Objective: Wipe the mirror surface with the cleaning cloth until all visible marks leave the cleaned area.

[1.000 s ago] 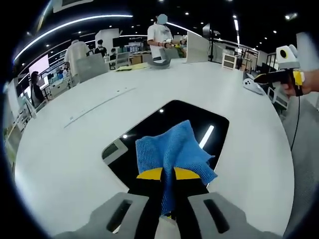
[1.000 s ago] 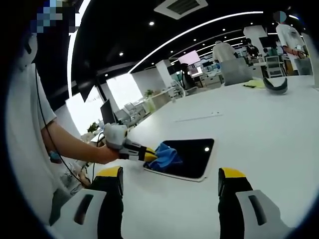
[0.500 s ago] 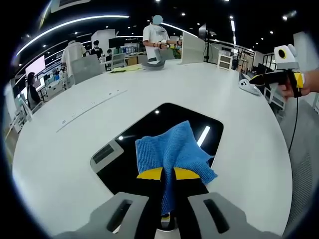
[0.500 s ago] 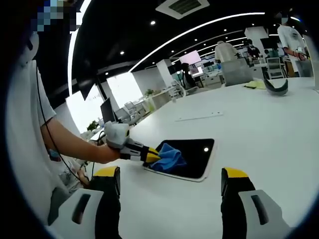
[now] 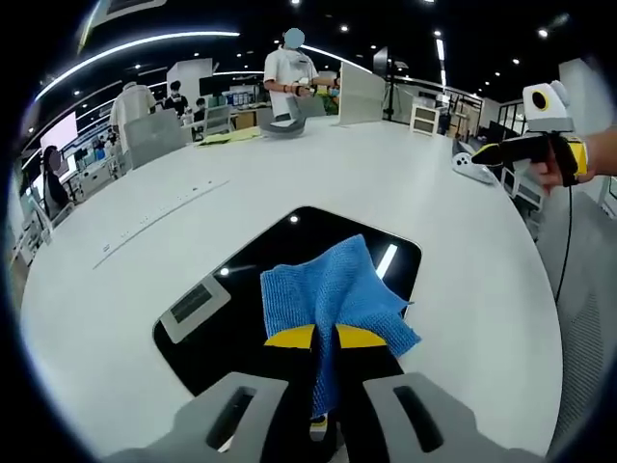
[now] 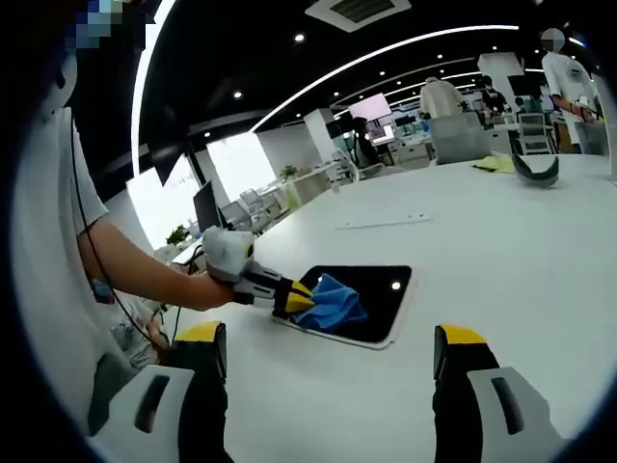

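Observation:
A dark rectangular mirror with a white rim lies flat on the white table. A blue cleaning cloth rests on the mirror, pinched between the yellow-tipped jaws of my left gripper, which is shut on it. In the right gripper view the cloth covers the mirror's near-left part. My right gripper is open, held above the table short of the mirror with nothing between its fingers; it also appears at the far right in the left gripper view, held by a hand.
The round white table stretches beyond the mirror. A small white object lies near its right edge. A grey curved item sits far back. A person stands at the far side; others and desks fill the office behind.
My left gripper has pushed the cloth further along the mirror, away from the person holding it. The right gripper has stayed open, nearly still.

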{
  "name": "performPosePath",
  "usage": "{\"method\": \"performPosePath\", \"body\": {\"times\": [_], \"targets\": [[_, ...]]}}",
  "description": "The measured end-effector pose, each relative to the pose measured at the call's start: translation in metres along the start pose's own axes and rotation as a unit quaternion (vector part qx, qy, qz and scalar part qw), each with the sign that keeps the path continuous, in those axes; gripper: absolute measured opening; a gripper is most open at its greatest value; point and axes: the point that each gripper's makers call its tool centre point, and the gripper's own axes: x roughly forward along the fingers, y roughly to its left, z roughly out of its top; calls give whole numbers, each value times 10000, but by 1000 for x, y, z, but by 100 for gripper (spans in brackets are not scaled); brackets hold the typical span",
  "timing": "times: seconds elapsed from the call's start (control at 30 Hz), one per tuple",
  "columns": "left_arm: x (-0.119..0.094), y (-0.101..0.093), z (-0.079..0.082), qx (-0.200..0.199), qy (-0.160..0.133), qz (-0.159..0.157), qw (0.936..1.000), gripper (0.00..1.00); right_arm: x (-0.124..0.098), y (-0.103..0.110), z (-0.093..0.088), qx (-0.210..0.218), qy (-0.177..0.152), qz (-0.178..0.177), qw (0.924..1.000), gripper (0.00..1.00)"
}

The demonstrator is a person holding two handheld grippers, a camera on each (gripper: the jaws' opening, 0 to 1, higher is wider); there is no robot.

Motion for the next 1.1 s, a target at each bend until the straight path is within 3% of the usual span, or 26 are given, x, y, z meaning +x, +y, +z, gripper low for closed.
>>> {"method": "performPosePath", "body": {"times": [1.1], "targets": [[33,-37,23,56,-151,-532,9985,4,-1,-8,-4,-91,207,-105,9997,97]]}}
